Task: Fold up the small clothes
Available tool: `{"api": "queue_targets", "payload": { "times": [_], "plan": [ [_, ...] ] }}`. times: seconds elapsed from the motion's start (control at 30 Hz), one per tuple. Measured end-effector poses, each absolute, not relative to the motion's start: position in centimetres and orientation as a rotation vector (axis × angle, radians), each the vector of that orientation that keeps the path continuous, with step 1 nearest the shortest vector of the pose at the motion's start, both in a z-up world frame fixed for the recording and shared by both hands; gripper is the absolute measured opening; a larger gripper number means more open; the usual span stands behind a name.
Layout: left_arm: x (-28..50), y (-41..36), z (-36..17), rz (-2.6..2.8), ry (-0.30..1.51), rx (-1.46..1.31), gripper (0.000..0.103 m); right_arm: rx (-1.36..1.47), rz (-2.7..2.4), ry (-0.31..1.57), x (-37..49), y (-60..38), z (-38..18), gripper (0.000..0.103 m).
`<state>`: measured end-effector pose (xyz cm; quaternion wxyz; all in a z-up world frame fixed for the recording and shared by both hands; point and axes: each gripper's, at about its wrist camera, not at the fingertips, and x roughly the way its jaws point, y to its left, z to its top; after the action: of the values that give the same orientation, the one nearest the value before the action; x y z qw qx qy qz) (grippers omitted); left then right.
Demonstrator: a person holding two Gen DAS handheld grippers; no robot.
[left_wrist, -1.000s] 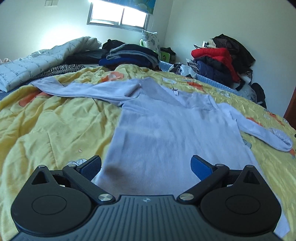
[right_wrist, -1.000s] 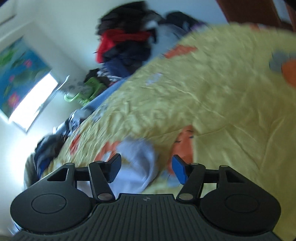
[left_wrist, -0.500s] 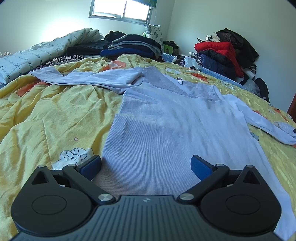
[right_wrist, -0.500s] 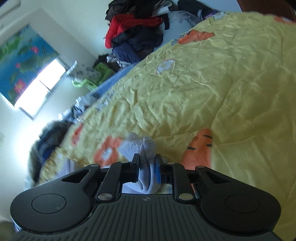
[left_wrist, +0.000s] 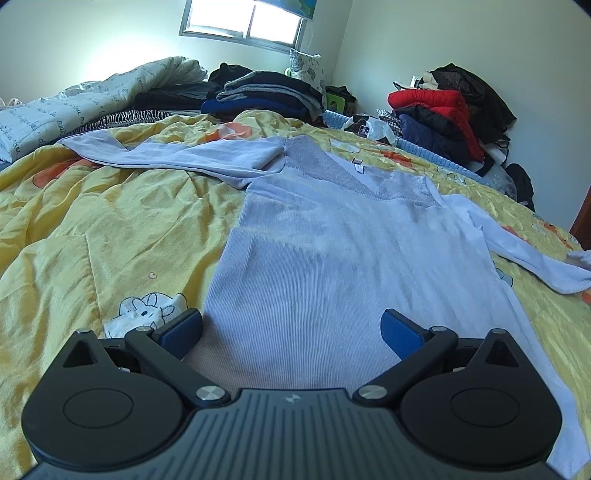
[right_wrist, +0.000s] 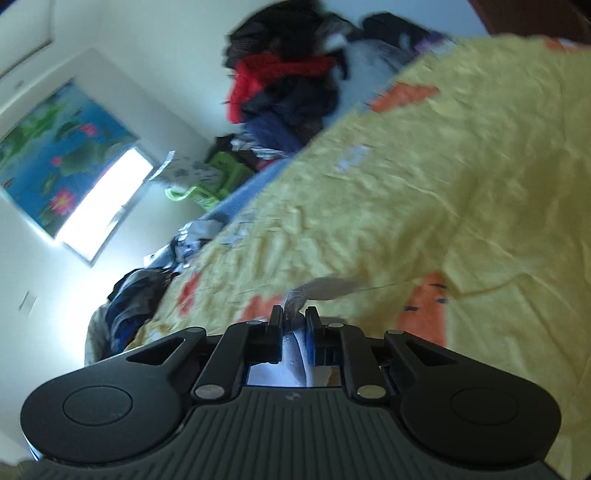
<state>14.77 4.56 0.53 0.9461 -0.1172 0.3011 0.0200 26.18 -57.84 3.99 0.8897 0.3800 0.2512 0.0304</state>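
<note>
A pale lilac long-sleeved sweater (left_wrist: 332,240) lies flat on the yellow duvet (left_wrist: 110,221), neck towards the far end, both sleeves spread out. My left gripper (left_wrist: 291,326) hovers open over the sweater's hem, with its blue pads wide apart and nothing between them. The right sleeve (left_wrist: 535,258) runs off to the right edge of the left wrist view. In the blurred right wrist view, my right gripper (right_wrist: 294,317) has the sleeve's cuff (right_wrist: 325,286) between its pads. Its jaws are closing and they pinch the cloth, which pokes out past the fingertips.
A stack of dark folded clothes (left_wrist: 266,92) and a grey-white quilt (left_wrist: 74,107) lie at the head of the bed. A heap with a red jacket (left_wrist: 436,107) stands by the right wall. A green plastic thing (right_wrist: 221,177) sits in the corner under the window (left_wrist: 243,18).
My right gripper went from open around the cuff to closed on it, and the cuff now sits slightly off the duvet. The left gripper stayed open over the hem.
</note>
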Motion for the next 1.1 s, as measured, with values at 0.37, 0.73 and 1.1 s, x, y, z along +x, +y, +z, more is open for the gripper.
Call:
{"api": "queue_targets", "payload": {
  "times": [0.37,0.73,1.1],
  "plan": [
    [13.9,6.8,0.3,-0.012,0.555,-0.390,0.103,0.178,0.735,0.577,12.9,-32.7,6.5,0.018],
    [12.4,9.9,2.6,-0.239,0.618,-0.786,0.103,0.802,0.700,0.876,13.1,-35.9,0.6,0.044],
    [13.9,7.2,0.7,-0.395,0.765,-1.129,0.103,0.999,0.448,1.073,15.9,-33.8,-3.6,0.045]
  ]
}}
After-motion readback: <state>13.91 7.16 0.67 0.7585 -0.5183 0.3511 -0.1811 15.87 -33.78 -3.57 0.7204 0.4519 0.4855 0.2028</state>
